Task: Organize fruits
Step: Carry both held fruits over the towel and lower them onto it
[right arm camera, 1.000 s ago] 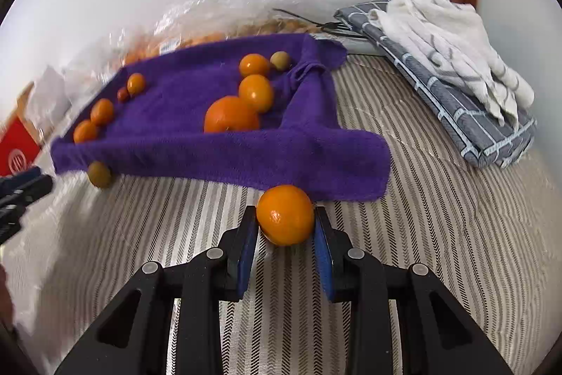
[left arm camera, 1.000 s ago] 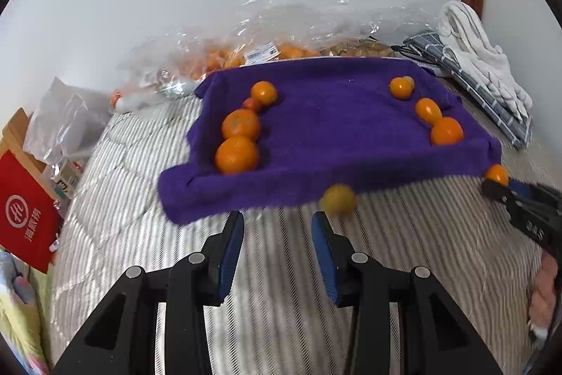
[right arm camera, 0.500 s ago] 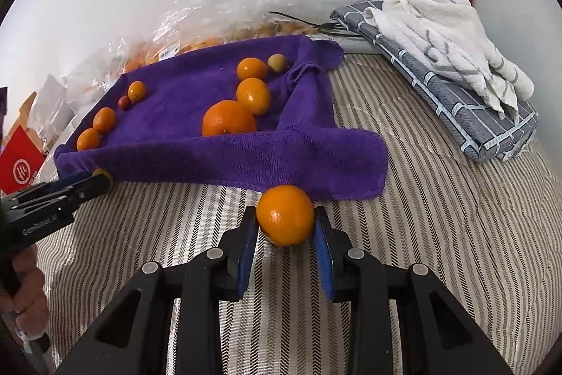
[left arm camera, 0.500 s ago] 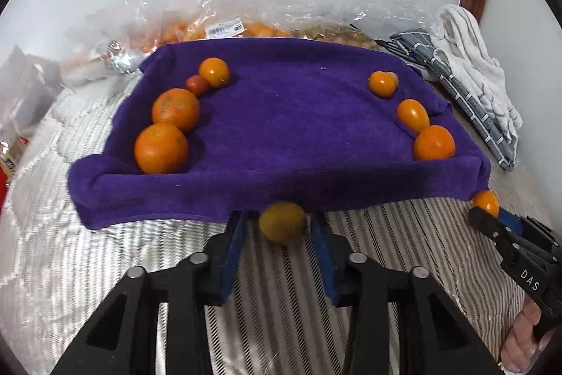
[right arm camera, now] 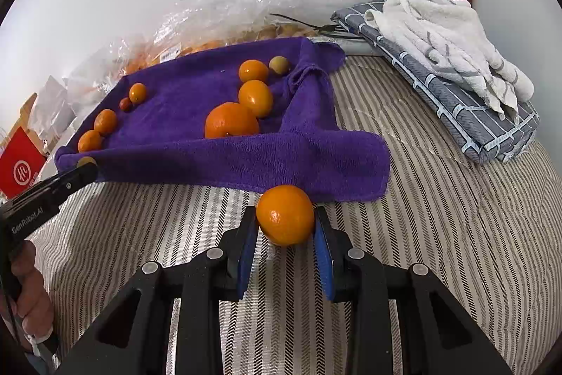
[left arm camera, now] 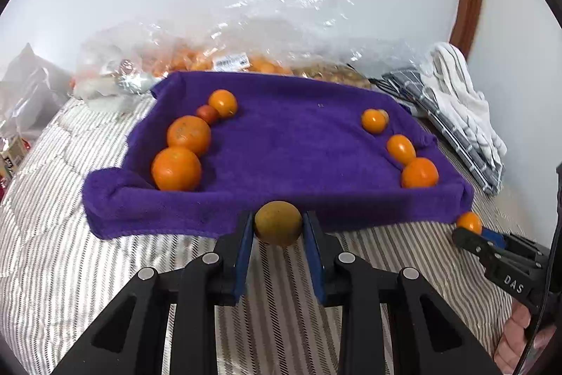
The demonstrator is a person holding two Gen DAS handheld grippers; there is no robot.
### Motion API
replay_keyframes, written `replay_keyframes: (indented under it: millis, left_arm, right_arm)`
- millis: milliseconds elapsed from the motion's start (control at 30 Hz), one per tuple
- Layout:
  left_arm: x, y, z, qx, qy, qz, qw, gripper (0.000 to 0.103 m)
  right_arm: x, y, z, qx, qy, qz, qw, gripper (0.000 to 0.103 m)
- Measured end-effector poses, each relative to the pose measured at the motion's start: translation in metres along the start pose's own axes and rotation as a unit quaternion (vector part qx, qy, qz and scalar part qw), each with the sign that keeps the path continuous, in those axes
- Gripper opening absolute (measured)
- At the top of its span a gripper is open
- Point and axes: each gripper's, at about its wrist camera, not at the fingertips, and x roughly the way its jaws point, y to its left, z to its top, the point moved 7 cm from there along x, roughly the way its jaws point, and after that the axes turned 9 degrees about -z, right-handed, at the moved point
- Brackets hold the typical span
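A purple towel (left arm camera: 302,157) lies on the striped bed, with orange fruits along its left side (left arm camera: 176,168) and right side (left arm camera: 419,173). My left gripper (left arm camera: 278,225) is shut on a dull yellow-green fruit (left arm camera: 278,223) at the towel's near edge. My right gripper (right arm camera: 285,217) is shut on an orange (right arm camera: 285,215) just in front of the towel's near right corner (right arm camera: 351,164). The right gripper and its orange also show at the right of the left wrist view (left arm camera: 469,223). The left gripper shows at the left of the right wrist view (right arm camera: 86,164).
Clear plastic bags of fruit (left arm camera: 246,55) lie behind the towel against the wall. Folded grey and white cloths (right arm camera: 449,65) lie at the right. A red box (right arm camera: 19,167) and packets sit at the left bed edge. Striped bedding (right arm camera: 456,252) surrounds the towel.
My left gripper moved forward to the yellow-green fruit and closed on it. My right gripper stayed shut on the orange, hardly moving.
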Motion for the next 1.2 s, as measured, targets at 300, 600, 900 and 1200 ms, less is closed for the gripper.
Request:
replay_keyframes:
  millis: [300, 600, 900, 1200]
  left_arm:
    - [-0.013, 0.001, 0.009, -0.003, -0.028, -0.006, 0.9996, 0.027]
    - [-0.027, -0.006, 0.015, -0.015, -0.053, -0.055, 0.9970, 0.027]
    - [-0.041, 0.006, 0.021, -0.027, -0.085, -0.032, 0.9955, 0.027]
    - [-0.045, 0.019, 0.025, -0.038, -0.098, -0.009, 0.9944, 0.027]
  right_arm:
    - [-0.002, 0.004, 0.000, -0.011, -0.005, 0.016, 1.000, 0.031]
    - [-0.009, 0.000, 0.001, 0.006, -0.018, 0.030, 0.999, 0.031]
    - [-0.021, 0.001, -0.007, 0.014, -0.013, 0.033, 0.999, 0.031]
    - [-0.064, 0.008, 0.030, -0.014, -0.057, 0.014, 0.998, 0.031]
